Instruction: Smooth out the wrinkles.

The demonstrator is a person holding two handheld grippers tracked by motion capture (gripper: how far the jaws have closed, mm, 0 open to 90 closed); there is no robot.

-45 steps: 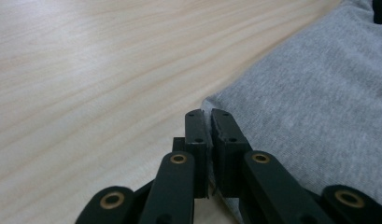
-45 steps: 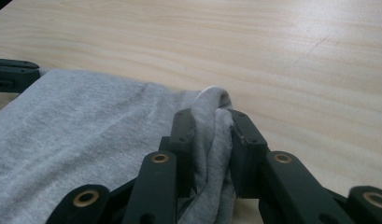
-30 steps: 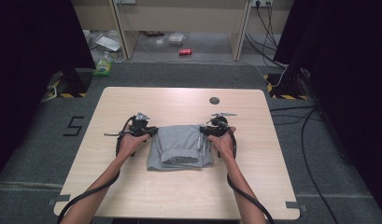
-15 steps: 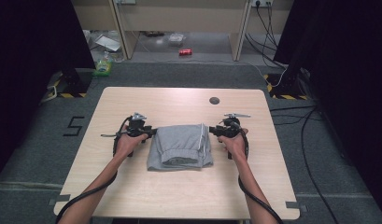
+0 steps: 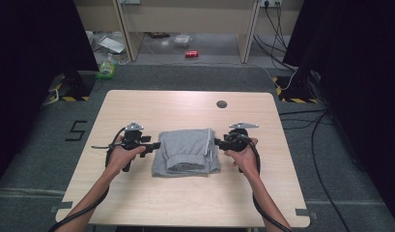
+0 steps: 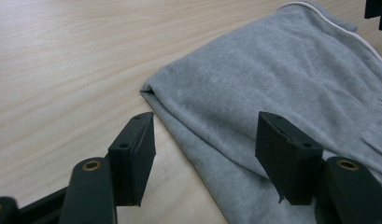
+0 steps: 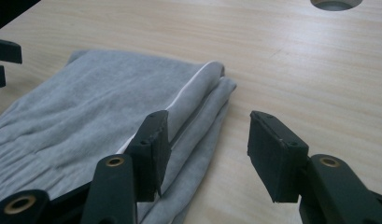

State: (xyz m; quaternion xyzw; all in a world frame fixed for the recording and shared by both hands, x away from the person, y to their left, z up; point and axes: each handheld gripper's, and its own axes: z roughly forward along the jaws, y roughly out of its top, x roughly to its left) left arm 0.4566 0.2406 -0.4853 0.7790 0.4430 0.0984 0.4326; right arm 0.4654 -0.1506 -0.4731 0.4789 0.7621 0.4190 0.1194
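Our left claw (image 6: 205, 156) stood with its jaws apart at the bottom of the left gripper view, nothing between the pads; they had just been opening, and the grey folded garment (image 6: 291, 88) lay under and beyond them, its folded corner near the middle of the frame. Our right claw (image 7: 207, 154) was likewise spread, its jaws having just been opening too, with the garment's layered edge and white piping passing below the left-hand jaw, unpinched. In the high view both claws had drawn outward from the cloth compared with a second before: the left claw (image 5: 154, 145) sat just off the garment's left edge, the right claw (image 5: 218, 142) just off its right edge. The garment (image 5: 185, 151) rested flat at the centre of the counter (image 5: 185, 203). We judged that the fold had been released and this step was finished.

As for writing, a "5" (image 5: 77, 130) was marked on the floor at the left of the frame; nothing legible showed on the garment itself.
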